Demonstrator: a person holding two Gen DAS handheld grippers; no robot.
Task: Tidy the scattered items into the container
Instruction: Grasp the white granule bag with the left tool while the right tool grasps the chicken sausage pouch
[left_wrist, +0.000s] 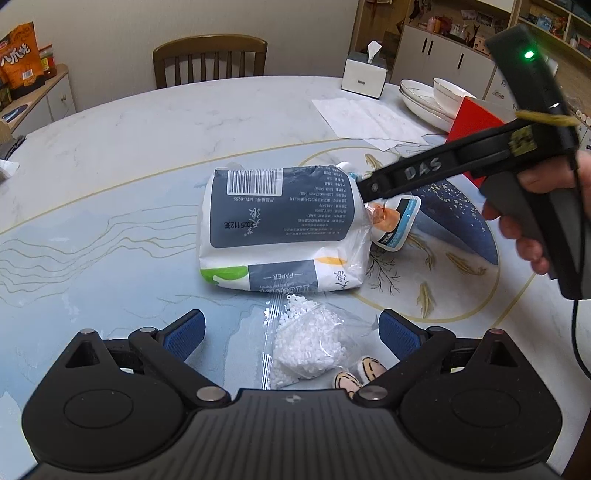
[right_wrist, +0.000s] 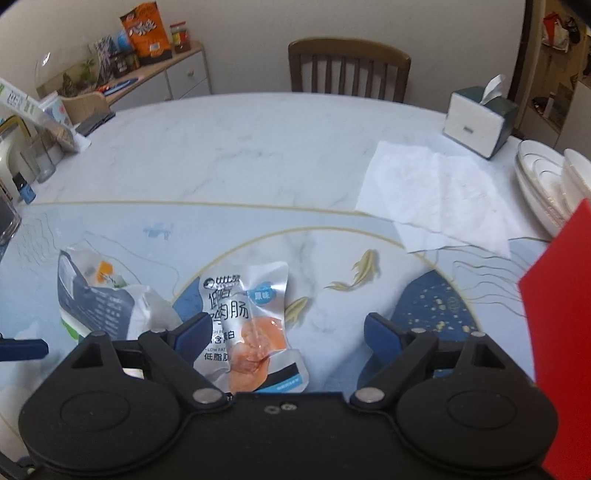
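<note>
My left gripper (left_wrist: 291, 332) is open low over the table, with a clear zip bag of white beads (left_wrist: 314, 343) lying between its blue pads. Two small smiley-face items (left_wrist: 354, 376) sit by its right finger. Just beyond lies a white and grey tissue pack (left_wrist: 280, 229) (right_wrist: 99, 302). My right gripper (right_wrist: 288, 334) is open over a silver sausage packet (right_wrist: 251, 325) (left_wrist: 397, 221), which lies flat between its fingers, nearer the left one. A hand holds this gripper (left_wrist: 369, 188), which reaches in from the right. The red container (right_wrist: 554, 332) (left_wrist: 476, 122) stands at the right edge.
White paper sheets (right_wrist: 436, 195) lie at the back right, beside a tissue box (right_wrist: 480, 122) and stacked plates with a bowl (right_wrist: 546, 184). A wooden chair (right_wrist: 349, 70) stands behind the table. Jars and a bottle (right_wrist: 26, 173) crowd the left edge.
</note>
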